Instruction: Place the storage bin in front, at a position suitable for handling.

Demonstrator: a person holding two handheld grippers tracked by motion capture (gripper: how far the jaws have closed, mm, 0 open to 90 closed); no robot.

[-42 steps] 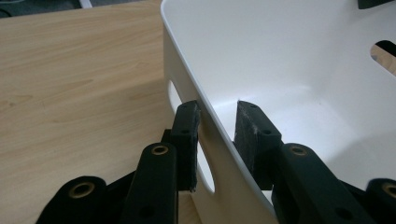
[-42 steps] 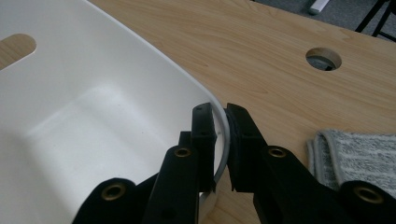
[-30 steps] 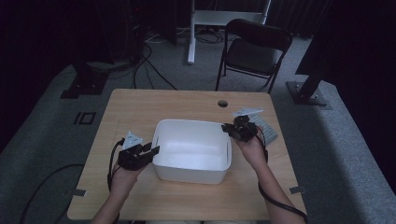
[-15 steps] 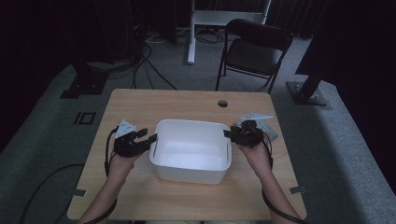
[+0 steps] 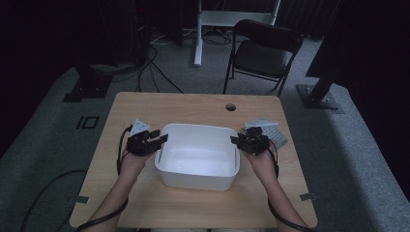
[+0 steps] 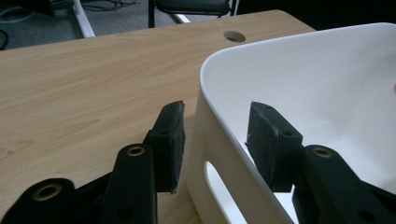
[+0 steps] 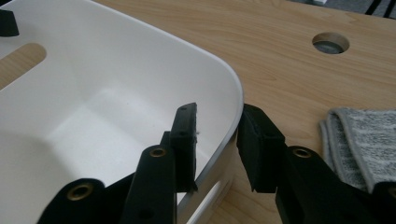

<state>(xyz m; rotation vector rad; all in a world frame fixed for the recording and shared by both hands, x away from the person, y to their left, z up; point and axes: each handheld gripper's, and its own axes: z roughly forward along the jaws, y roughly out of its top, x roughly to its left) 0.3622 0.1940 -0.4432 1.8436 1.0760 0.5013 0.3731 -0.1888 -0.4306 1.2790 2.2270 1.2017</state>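
Both claws straddling end walls of white tub (image 5: 198,157): left claw (image 6: 215,140) wide, right claw (image 7: 215,142) wide. Next I close both, lift level.

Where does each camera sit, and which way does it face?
High view: above the person's side, looking forward and down on the wooden table; forearms and both grippers show.
Left gripper view: on the left gripper, its jaws astride the white tub wall.
Right gripper view: on the right gripper, jaws astride the opposite wall, grey cloth beside.
All share the tub and the table's round hole.
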